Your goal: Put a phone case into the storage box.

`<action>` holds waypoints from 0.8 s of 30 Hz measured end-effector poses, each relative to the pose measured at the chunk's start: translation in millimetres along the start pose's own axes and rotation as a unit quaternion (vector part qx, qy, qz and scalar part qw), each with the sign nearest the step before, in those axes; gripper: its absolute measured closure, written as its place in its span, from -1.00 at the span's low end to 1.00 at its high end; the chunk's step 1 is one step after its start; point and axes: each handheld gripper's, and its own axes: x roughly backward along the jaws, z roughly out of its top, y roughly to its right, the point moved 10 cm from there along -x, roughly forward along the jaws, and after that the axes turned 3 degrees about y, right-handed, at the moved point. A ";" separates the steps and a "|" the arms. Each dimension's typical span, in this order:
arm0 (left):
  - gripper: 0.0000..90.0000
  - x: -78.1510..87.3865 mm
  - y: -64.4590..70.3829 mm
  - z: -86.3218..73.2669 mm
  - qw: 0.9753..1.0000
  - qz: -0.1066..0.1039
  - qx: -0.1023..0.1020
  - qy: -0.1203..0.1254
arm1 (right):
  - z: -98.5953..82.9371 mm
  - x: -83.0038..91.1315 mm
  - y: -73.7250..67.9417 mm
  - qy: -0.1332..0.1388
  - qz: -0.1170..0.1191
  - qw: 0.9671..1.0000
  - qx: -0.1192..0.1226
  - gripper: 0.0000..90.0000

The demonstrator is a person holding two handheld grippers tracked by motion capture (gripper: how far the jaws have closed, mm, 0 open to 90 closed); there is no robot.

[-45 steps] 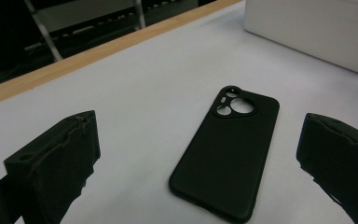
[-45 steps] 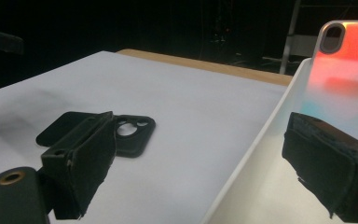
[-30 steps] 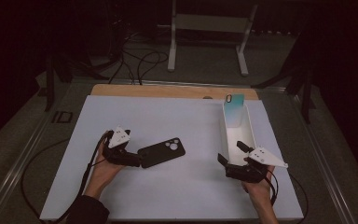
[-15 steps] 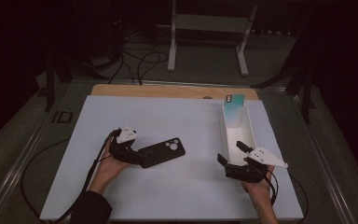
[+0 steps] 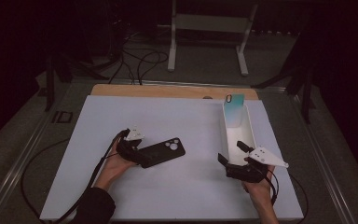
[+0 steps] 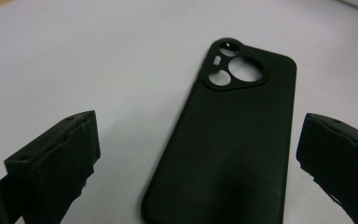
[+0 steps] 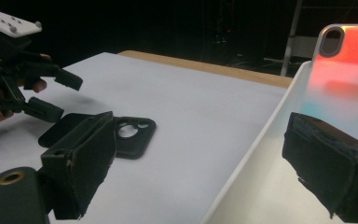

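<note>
High view: the left hand-held gripper (image 5: pixel 137 151) sits at the near end of the black case (image 5: pixel 162 152), which lies flat on the white tabletop (image 5: pixel 177 121), left of centre. The right hand-held gripper (image 5: pixel 235 158) sits at the near end of the white tray (image 5: pixel 251 133); one jaw lies outside the tray's left wall, the other inside. A teal phone (image 5: pixel 233 110) leans upright at the tray's far end.

Left gripper view: the jaws stand wide apart, one on each side of the case (image 6: pixel 235 135), with bare tabletop between each jaw and the case edge. Nothing is gripped. The camera cut-outs, at the case's far end, show clearly here.

Right gripper view: the jaws are wide apart and straddle the tray wall (image 7: pixel 256 144) without clamping it. The phone (image 7: pixel 342 70) reflects red here, not teal. The left hand-held gripper (image 7: pixel 51 95) shows open over the case (image 7: pixel 126 135).

Compared with one second ago, the left hand-held gripper has moved right along the case; the case, tray and right hand-held gripper hold their positions.
</note>
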 end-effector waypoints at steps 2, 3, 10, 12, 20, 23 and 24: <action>-1.00 -2.1 0.6 -1.4 1.000 -0.003 -0.001 -0.005 | -0.1 -0.1 0.1 0.000 0.000 1.000 0.000 -0.78; -1.00 -3.3 1.2 -2.2 1.000 -0.005 0.000 -0.008 | -0.4 -0.2 0.1 -0.001 0.000 1.000 0.000 -0.78; -1.00 -9.5 3.9 -9.2 0.999 -0.015 -0.004 -0.032 | -0.3 -0.2 0.2 -0.001 0.000 1.000 0.000 -0.78; -0.99 -11.1 4.4 -11.2 0.999 -0.017 -0.004 -0.037 | -0.5 -0.2 0.4 -0.001 0.000 1.000 0.000 -0.78; -0.94 -15.1 8.0 -16.9 0.998 -0.024 -0.005 -0.054 | -0.8 -0.4 0.7 -0.001 -0.001 1.000 0.000 -0.78; -0.90 -16.1 10.1 -20.5 0.997 -0.028 -0.009 -0.069 | -1.0 -0.3 1.0 -0.002 -0.002 1.000 0.000 -0.78; -0.90 -16.1 10.1 -20.5 0.997 -0.028 -0.009 -0.069 | -1.0 -0.3 1.0 -0.002 -0.002 1.000 0.000 -0.78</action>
